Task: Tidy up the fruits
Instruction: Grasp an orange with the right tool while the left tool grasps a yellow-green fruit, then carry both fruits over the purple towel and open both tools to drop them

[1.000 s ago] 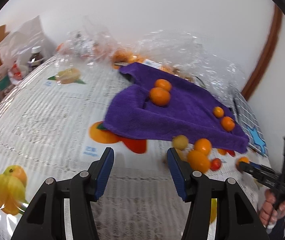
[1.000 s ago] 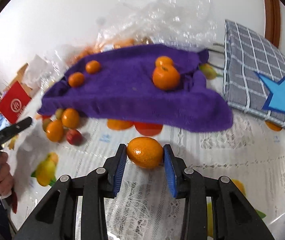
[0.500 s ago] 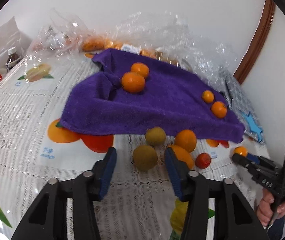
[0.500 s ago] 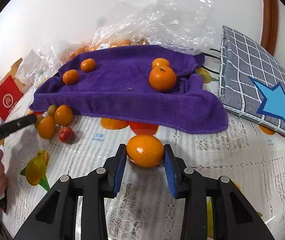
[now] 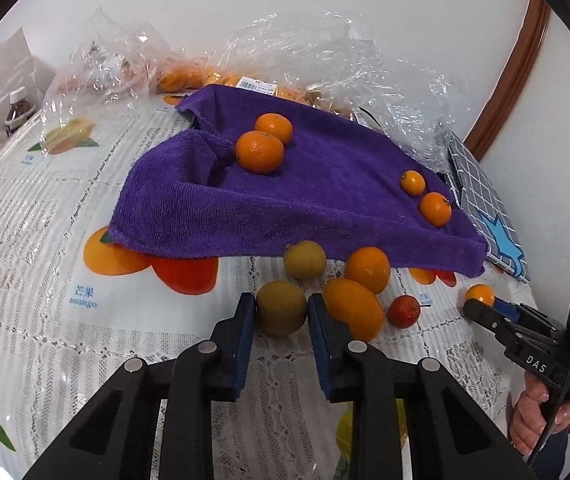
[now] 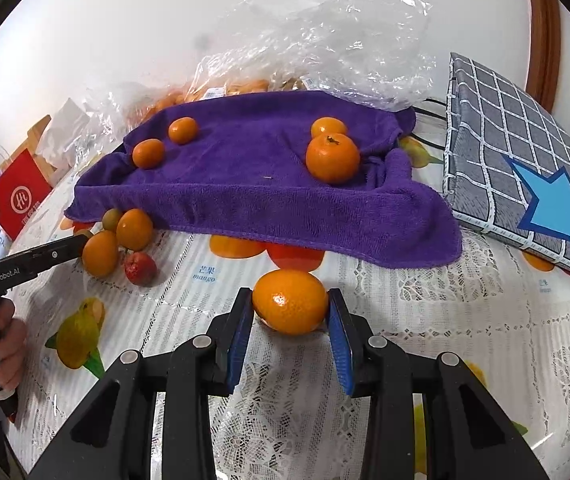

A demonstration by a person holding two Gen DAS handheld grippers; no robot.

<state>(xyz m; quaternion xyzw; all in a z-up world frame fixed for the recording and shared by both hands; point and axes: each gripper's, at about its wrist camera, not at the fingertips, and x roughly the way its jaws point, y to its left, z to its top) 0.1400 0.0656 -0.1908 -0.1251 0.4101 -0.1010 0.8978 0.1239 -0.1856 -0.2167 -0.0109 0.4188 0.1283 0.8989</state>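
My left gripper [image 5: 281, 314] is shut on a greenish-brown round fruit [image 5: 281, 313] on the tablecloth, just in front of the purple towel [image 5: 325, 200]. Beside it lie another greenish fruit [image 5: 305, 259], two oranges [image 5: 353, 312] [image 5: 367, 269] and a small red fruit [image 5: 404, 311]. My right gripper [image 6: 289, 307] is shut on an orange [image 6: 289, 301] near the towel's front edge [image 6: 269, 200]; it also shows in the left wrist view [image 5: 481, 306]. Two large oranges [image 5: 260, 151] and two small ones [image 5: 435, 209] lie on the towel.
Crumpled clear plastic bags [image 5: 325, 60] with more fruit lie behind the towel. A grey checked cushion with a blue star [image 6: 525, 168] lies on the right. A red bag [image 6: 19, 198] and a bottle [image 5: 17, 110] stand at the far left. The wall is close behind.
My left gripper moved forward to the fruit pile and closed on the greenish-brown fruit. My right gripper kept its hold on the orange and came a little closer to the towel.
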